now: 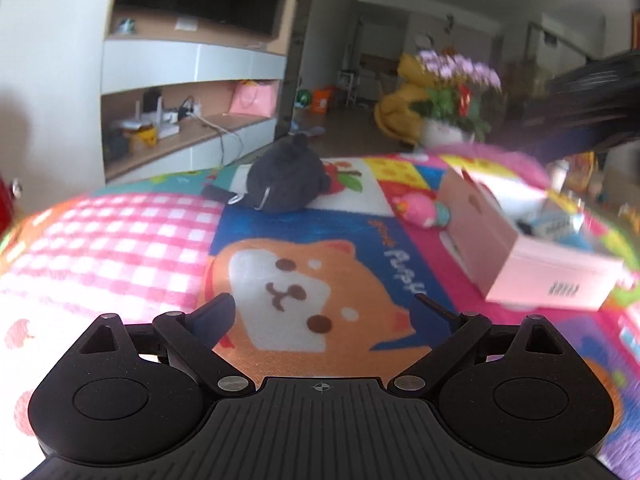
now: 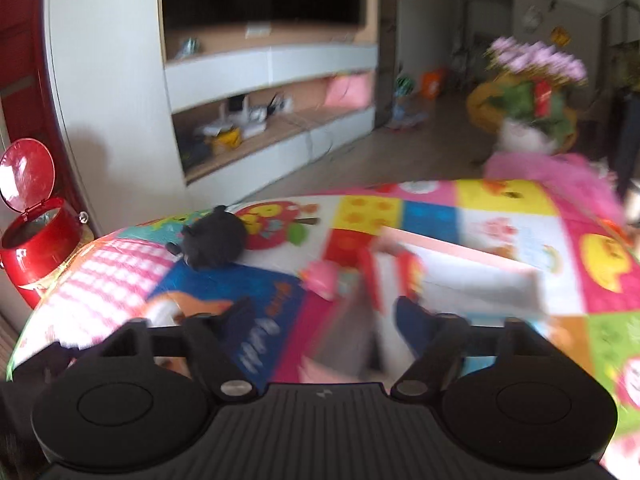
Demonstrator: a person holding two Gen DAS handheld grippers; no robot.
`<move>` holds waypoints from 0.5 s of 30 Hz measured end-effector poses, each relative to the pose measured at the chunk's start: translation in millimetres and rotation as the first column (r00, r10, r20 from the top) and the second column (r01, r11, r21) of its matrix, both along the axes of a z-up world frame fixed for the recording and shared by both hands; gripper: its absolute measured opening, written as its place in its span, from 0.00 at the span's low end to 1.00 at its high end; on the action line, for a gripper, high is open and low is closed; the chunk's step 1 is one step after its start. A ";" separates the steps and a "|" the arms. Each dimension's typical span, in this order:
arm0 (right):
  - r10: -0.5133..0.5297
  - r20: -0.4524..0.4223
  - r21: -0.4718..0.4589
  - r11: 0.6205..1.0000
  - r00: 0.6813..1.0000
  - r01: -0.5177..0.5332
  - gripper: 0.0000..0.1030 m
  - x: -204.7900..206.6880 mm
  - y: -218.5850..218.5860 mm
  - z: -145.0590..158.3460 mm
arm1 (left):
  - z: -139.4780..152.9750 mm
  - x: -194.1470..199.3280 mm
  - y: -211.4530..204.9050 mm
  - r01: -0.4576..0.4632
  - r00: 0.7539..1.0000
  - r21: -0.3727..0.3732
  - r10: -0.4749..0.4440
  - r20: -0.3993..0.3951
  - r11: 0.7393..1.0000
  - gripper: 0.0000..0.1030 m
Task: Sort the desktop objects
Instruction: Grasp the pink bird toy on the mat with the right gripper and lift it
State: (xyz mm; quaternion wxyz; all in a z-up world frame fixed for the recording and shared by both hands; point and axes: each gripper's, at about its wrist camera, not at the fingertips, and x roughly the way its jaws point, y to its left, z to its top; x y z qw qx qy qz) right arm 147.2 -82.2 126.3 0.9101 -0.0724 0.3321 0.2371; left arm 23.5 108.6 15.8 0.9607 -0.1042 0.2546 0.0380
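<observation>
A dark grey plush toy (image 1: 286, 178) lies at the far side of the colourful patchwork cloth (image 1: 120, 232); it also shows in the right wrist view (image 2: 214, 242). A pink toy (image 1: 420, 208) lies beside an open pink box (image 1: 520, 248) at the right. My left gripper (image 1: 324, 312) is open and empty above the dog picture. My right gripper (image 2: 324, 320) is open and empty, just above the box's near edge (image 2: 460, 276), with the pink toy (image 2: 324, 278) ahead of it. The right view is blurred.
A red bin with its lid up (image 2: 36, 224) stands left of the table. A white pot of purple flowers (image 1: 456, 100) stands beyond the far edge. A TV cabinet with shelves (image 1: 192, 92) is behind. A dark sleeve (image 1: 588, 104) crosses the upper right.
</observation>
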 end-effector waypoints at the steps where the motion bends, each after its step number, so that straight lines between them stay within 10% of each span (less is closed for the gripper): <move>1: 0.009 -0.013 -0.025 1.000 1.000 -0.009 0.64 14.8 17.4 -0.9 | -0.6 -1.0 3.2 -0.007 1.000 -0.023 0.007 0.003 1.000 0.95; 12: 0.114 0.009 -0.608 0.789 0.993 -0.085 0.58 87.1 144.5 -110.5 | -4.0 -2.8 15.3 -0.040 0.999 -0.113 0.041 0.000 0.993 0.96; 15: 0.148 0.015 -0.656 0.748 0.989 -0.102 0.36 86.0 150.6 -116.6 | -5.1 -2.7 16.8 -0.047 0.999 -0.125 0.046 -0.006 0.991 0.96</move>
